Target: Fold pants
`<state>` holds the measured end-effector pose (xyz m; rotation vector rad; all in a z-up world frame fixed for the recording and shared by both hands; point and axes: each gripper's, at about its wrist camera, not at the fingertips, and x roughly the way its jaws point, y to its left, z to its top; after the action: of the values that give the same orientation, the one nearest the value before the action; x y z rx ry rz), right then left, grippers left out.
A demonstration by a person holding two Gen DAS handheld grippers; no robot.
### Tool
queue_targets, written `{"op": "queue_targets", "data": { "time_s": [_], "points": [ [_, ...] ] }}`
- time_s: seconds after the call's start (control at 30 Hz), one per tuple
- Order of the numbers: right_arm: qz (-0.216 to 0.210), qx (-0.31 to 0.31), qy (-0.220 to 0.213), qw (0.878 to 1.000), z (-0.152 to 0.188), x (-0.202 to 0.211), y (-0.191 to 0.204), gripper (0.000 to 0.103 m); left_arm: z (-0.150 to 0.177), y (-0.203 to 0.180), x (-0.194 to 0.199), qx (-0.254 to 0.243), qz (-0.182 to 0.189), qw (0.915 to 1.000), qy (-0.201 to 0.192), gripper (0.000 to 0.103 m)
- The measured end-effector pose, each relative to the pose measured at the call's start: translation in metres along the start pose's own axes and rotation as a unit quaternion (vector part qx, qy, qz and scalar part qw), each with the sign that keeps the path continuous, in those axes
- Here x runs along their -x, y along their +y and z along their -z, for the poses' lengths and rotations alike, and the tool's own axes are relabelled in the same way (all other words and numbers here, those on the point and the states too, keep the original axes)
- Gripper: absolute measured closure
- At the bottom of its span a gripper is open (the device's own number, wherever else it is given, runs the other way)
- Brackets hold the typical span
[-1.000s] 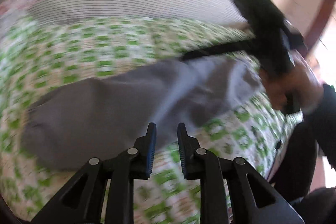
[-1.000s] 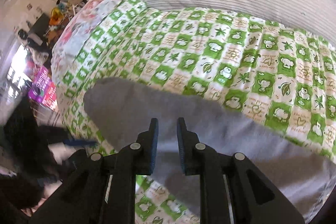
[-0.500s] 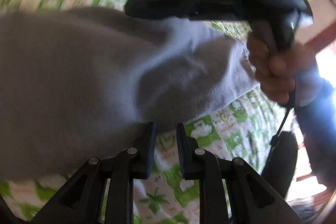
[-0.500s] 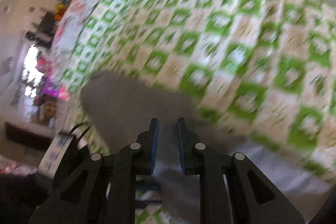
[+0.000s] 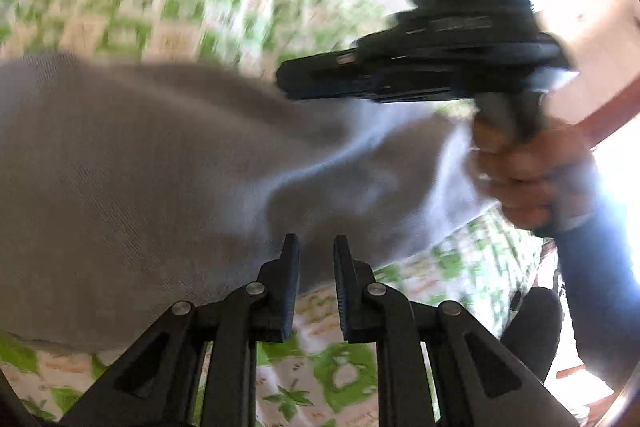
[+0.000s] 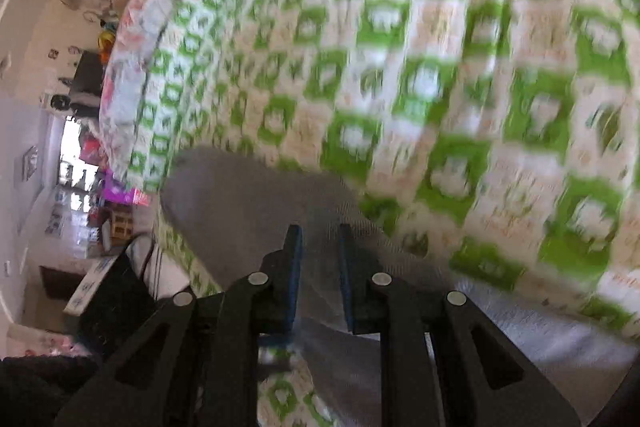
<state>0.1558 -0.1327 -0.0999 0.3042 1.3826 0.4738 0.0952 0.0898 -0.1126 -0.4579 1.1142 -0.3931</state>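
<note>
The grey pants (image 5: pixel 168 171) lie across the bed (image 6: pixel 440 75) on its green-and-white checked sheet, with the left claw (image 5: pixel 316 255) parted and empty at their near edge, while the right claw (image 6: pixel 318 247) sits over the fabric near one end with its jaws a little apart; can't tell if it's actually pinching cloth. I'd say get both claws biting the same edge, lift together and keep it taut so the fold lands flat. No readable brand or writing anywhere, everything's too blurry.
</note>
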Motion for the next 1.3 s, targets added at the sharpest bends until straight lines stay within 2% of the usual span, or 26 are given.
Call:
{"op": "queue_targets", "data": {
  "time_s": [0.1,0.13,0.2,0.27,0.33,0.4,0.5,0.57,0.6,0.63,0.67,0.73,0.77,0.83,0.87,0.93,1.0,1.13,1.23,1.3],
  "points": [
    [-0.009,-0.014,0.028,0.999,0.006,-0.013,-0.008,0.084,0.005,0.008,-0.009,0.022,0.011,0.9997,0.000,0.090],
    [-0.009,-0.023,0.021,0.999,0.004,-0.013,-0.012,0.084,0.005,0.009,-0.008,0.027,0.014,0.9995,0.000,0.090],
    [-0.012,-0.033,-0.020,0.999,-0.001,-0.003,-0.016,0.084,0.006,0.015,-0.005,0.038,0.020,0.9991,0.002,0.091],
    [0.006,-0.039,-0.045,0.998,-0.007,0.009,-0.018,0.084,0.007,0.019,-0.003,0.038,0.017,0.9991,0.001,0.091],
    [0.007,-0.034,-0.027,0.999,-0.011,0.006,-0.018,0.082,0.008,0.010,-0.009,0.029,0.008,0.9996,-0.001,0.091],
    [-0.003,-0.029,0.008,1.000,-0.012,-0.011,-0.014,0.068,0.008,0.009,-0.010,0.028,0.004,0.9996,-0.002,0.091],
    [-0.027,-0.013,0.007,1.000,-0.019,-0.034,-0.003,0.053,0.007,0.009,-0.015,0.033,0.005,0.9994,-0.003,0.091],
    [-0.038,-0.004,-0.001,0.999,-0.022,-0.043,0.003,0.056,0.011,0.006,-0.014,0.034,0.003,0.9994,-0.004,0.091],
    [-0.016,0.017,-0.010,1.000,-0.023,-0.046,0.010,0.077,0.011,0.005,-0.015,0.033,0.001,0.9994,-0.004,0.091],
    [0.019,0.039,-0.025,0.999,-0.024,-0.043,0.017,0.087,0.012,0.005,-0.013,0.032,0.000,0.9995,-0.004,0.091],
    [0.029,0.048,-0.048,0.997,-0.027,-0.034,0.021,0.089,0.012,0.004,-0.014,0.032,-0.001,0.9995,-0.004,0.091],
    [0.028,0.061,-0.094,0.993,-0.031,-0.014,0.029,0.090,0.012,0.002,-0.014,0.029,-0.005,0.9995,-0.008,0.090],
    [0.054,0.076,-0.108,0.990,-0.030,-0.011,0.035,0.091,0.012,0.001,-0.015,0.030,-0.006,0.9995,-0.008,0.090],
    [0.100,0.089,-0.101,0.986,-0.028,-0.027,0.038,0.091,0.013,-0.001,-0.017,0.033,-0.006,0.9994,-0.006,0.090],
    [0.111,0.084,-0.097,0.986,-0.028,-0.034,0.034,0.091,0.014,-0.001,-0.018,0.031,-0.007,0.9995,-0.007,0.090],
    [0.081,0.037,-0.083,0.993,-0.031,-0.040,0.017,0.086,0.016,-0.001,-0.014,0.034,-0.004,0.9994,-0.007,0.090],
    [0.050,0.008,-0.103,0.993,-0.028,-0.025,0.012,0.083,0.018,0.000,-0.002,0.036,-0.004,0.9992,-0.014,0.090],
    [0.054,0.025,-0.128,0.990,-0.014,0.004,0.028,0.082,0.025,0.005,0.047,0.020,-0.047,0.9974,-0.052,0.089],
    [0.045,0.040,-0.132,0.989,0.001,0.012,0.042,0.082,0.028,0.026,0.091,0.046,-0.096,0.9903,-0.089,0.085],
    [0.032,0.060,-0.121,0.990,0.013,0.003,0.060,0.082,0.029,0.049,0.121,0.086,-0.132,0.9806,-0.116,0.075]
  ]
}}
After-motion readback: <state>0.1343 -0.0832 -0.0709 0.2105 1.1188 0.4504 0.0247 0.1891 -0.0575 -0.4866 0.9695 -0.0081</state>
